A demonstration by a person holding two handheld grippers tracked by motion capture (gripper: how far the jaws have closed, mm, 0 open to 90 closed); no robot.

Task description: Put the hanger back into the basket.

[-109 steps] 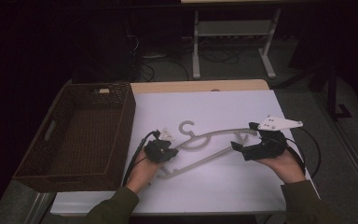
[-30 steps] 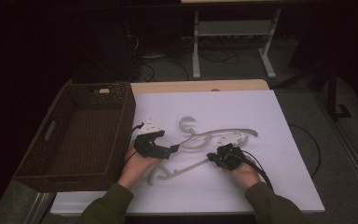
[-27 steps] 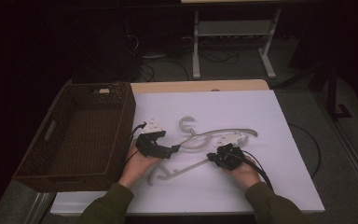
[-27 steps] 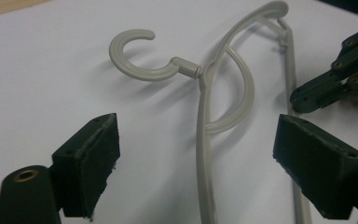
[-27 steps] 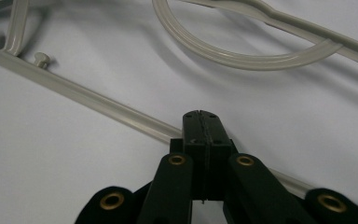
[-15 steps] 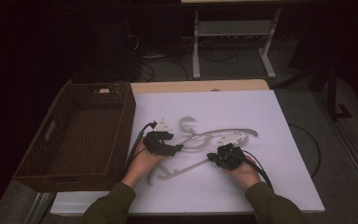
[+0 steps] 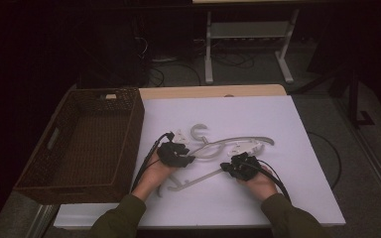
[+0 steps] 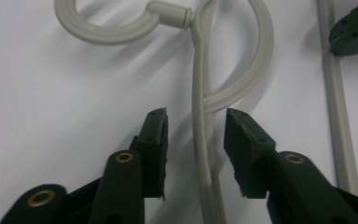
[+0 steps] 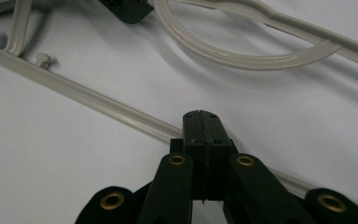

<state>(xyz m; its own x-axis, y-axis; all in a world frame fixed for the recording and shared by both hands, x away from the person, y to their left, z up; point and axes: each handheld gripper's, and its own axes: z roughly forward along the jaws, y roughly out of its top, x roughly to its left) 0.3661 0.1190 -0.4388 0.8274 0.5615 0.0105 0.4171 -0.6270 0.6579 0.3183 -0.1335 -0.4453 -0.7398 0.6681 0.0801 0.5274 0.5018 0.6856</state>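
Left claw (image 8: 195,149) has just been closing, still parted; right claw (image 9: 201,122) clamped together.

Brown wicker basket (image 7: 87,148) sitting at the table's left, white mat (image 7: 258,119) covering the wooden table (image 7: 213,91), grey metal stand (image 7: 248,34) standing beyond, cables (image 7: 163,74) lying on the floor.

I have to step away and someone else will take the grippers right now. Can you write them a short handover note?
Left gripper: jaws have just been closing around the thin arm of the pale grey plastic clothes hanger, gaps still showing on both sides, so no grip yet.
Right gripper: jaws together, at the hanger's straight bottom bar; whether they pinch it cannot be told.
Hanger lies flat on the white table sheet, right of the dark woven basket.
Done: both grippers placed at the hanger.
Left: finish the left grip and lift; probably into the basket.
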